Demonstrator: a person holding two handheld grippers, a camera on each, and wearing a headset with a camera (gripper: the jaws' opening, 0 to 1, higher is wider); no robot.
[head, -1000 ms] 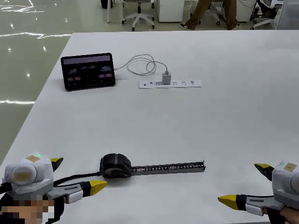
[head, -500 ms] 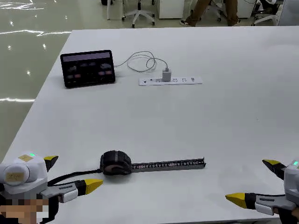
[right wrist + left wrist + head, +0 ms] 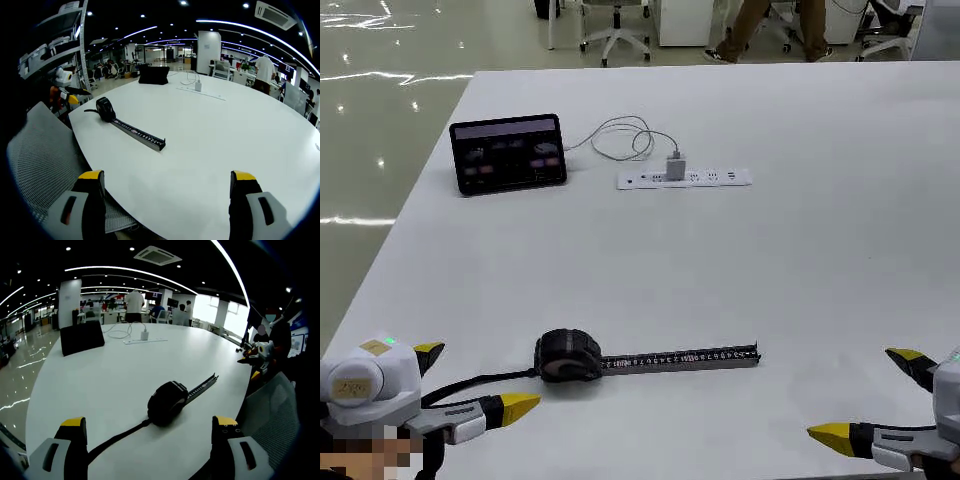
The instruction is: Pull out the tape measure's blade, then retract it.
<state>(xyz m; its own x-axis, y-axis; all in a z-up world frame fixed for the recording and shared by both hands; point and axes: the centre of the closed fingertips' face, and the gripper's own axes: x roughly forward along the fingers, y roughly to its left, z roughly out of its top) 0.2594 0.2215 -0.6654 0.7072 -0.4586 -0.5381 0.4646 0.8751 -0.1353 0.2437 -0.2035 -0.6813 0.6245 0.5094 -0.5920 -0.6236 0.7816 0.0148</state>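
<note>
A black tape measure (image 3: 567,355) lies on the white table (image 3: 720,260), its blade (image 3: 680,358) pulled out to the right and lying flat, its black strap trailing left. In the left gripper view the tape measure (image 3: 167,401) sits just ahead of the jaws, blade (image 3: 201,386) pointing away right. My left gripper (image 3: 472,380) stands open at the lower left, near the strap, touching nothing. My right gripper (image 3: 880,395) is open at the lower right, well clear of the blade's tip. From the right gripper view the tape measure (image 3: 105,108) and blade (image 3: 139,134) lie far off.
A dark tablet (image 3: 508,152) stands at the back left. A white power strip (image 3: 685,179) with a charger and looped cable (image 3: 620,140) lies behind the middle. Office chairs and a person's legs are beyond the far edge.
Both grippers have drawn back slightly toward the near table edge. The tape measure and its pulled-out blade lie unchanged.
</note>
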